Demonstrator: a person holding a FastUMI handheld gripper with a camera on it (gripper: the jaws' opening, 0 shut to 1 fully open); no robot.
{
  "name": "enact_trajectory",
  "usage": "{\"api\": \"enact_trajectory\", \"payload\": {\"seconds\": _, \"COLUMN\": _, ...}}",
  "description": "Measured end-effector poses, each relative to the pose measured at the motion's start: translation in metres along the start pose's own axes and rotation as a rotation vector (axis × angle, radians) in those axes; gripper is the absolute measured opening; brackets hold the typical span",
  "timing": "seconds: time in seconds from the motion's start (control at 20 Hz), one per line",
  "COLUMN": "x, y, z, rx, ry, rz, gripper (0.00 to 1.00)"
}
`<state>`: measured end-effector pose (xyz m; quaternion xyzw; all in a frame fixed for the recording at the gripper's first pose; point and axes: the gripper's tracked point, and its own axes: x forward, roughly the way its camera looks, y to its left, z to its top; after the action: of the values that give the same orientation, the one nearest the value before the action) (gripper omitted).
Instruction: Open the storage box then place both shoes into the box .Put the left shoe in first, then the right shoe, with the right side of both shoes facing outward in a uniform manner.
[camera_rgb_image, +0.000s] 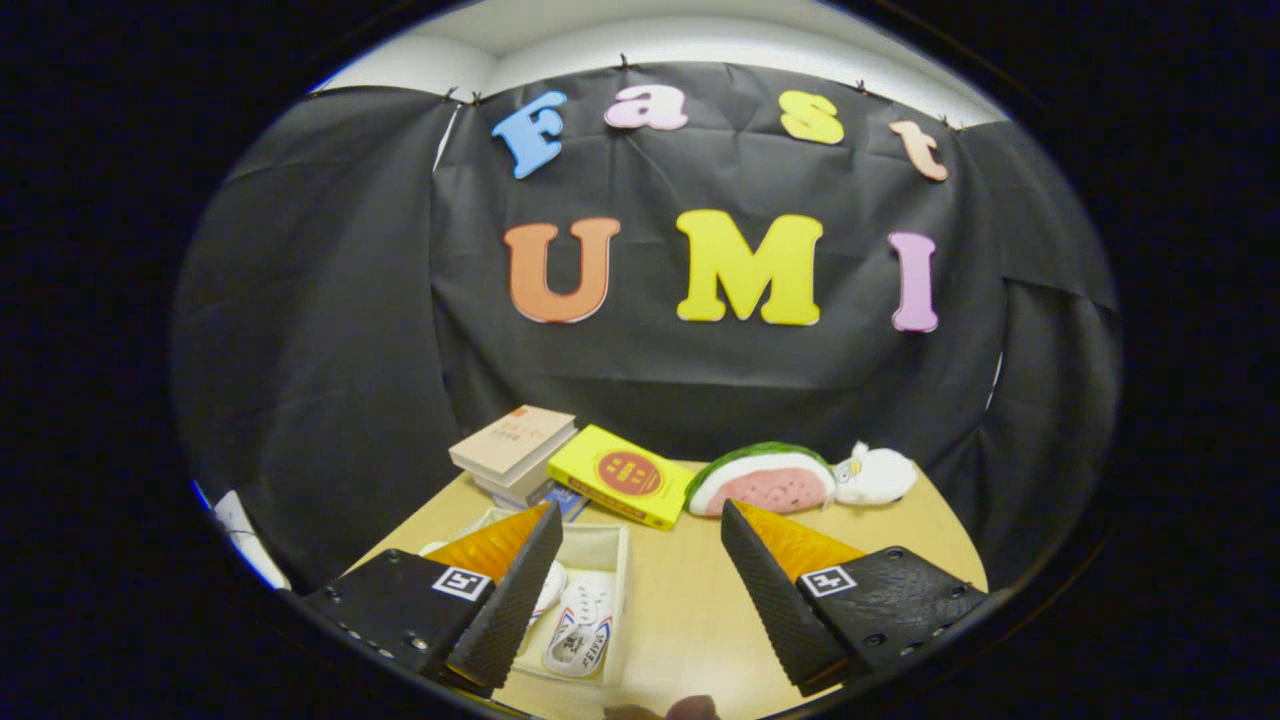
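We note the storage box (612, 560) is partly hidden behind the left finger (505, 600) of the gripper (640, 590), which stands spread wide with nothing between its fingers. We see one shoe (578, 630) lying in the box; a second shoe (548, 590) shows as a sliver beside that finger. We cannot tell left from right shoe. The stacked books (512, 450) beyond the box have lower volumes mostly covered. A small rounded shape (690, 708) close to the tool is cut off; we cannot identify it.

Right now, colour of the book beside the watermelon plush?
Yellow with a red circle, clearest in the gripper view.
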<state>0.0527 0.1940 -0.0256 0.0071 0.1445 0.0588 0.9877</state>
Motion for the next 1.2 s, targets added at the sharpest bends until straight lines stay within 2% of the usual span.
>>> {"api": "enact_trajectory", "payload": {"seconds": 0.2, "x": -0.034, "y": -0.009, "z": 0.025, "rx": 0.023, "ry": -0.090, "rz": -0.036, "gripper": 0.96}}
{"api": "enact_trajectory", "payload": {"seconds": 0.4, "x": -0.072, "y": -0.027, "z": 0.032, "rx": 0.043, "ry": -0.164, "rz": -0.059, "gripper": 0.96}}
{"api": "enact_trajectory", "payload": {"seconds": 0.7, "x": -0.122, "y": -0.050, "z": 0.013, "rx": 0.023, "ry": -0.188, "rz": -0.090, "gripper": 0.96}}
{"api": "enact_trajectory", "payload": {"seconds": 0.95, "x": -0.154, "y": -0.041, "z": -0.004, "rx": 0.017, "ry": -0.173, "rz": -0.077, "gripper": 0.96}}
{"api": "enact_trajectory", "payload": {"seconds": 1.2, "x": -0.166, "y": -0.028, "z": -0.026, "rx": 0.042, "ry": -0.148, "rz": -0.084, "gripper": 0.96}}
